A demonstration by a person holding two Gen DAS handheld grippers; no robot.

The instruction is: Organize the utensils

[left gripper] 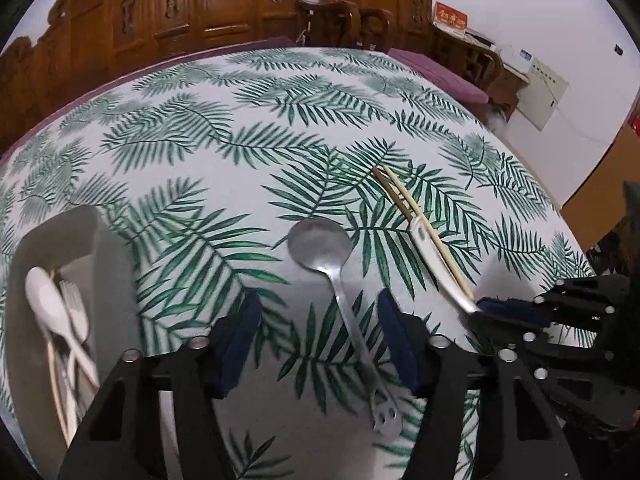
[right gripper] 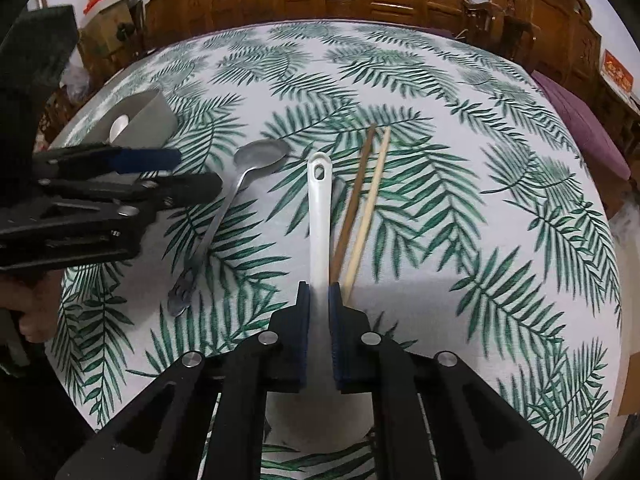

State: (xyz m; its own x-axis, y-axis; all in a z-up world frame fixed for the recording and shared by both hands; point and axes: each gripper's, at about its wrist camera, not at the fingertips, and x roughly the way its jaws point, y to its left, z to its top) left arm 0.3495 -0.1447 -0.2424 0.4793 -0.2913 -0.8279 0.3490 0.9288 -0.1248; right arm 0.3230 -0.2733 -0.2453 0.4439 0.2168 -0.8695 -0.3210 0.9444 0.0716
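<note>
At the far left stands the grey holder [left gripper: 60, 240], an open-topped tray on the surface [left gripper: 240, 120]; in it lie a white plastic spoon [left gripper: 44, 296], a fork [left gripper: 76, 312] and what looks like a thin gold-toned handle, too blurred to name; there seems room for more. Next comes the left tool [left gripper: 314, 336], its blue-padded fingers spread wide and grasping nothing, poised astride the handle of the metal ladle-spoon [left gripper: 320, 244]; whether the pads touch it I cannot tell. That spoon lies flat, bowl away from the tool, pierced handle end nearest; it looks stiff, moderately heavy and slick, so a hold on the flat handle just behind the bowl would probably balance it better than the tip.

Further right, the white spoon [right gripper: 319, 216] is the thing in hand; the right tool [right gripper: 319, 308] is clenched on its handle close to the bowl, the holed end pointing away over the cloth; the bowl sits below the fingers, half hidden. It looks light, rigid and glossy, likely ceramic or hard plastic, so it may slip or pivot in the pads and would chip if dropped; a firm, level carry to the holder seems wise.

Just right of it lie the chopsticks [right gripper: 362, 208], one dark, one pale, side by side on the surface, near ends beside the right tool; thin, light, apt to roll; best pinched together near the middle.
</note>
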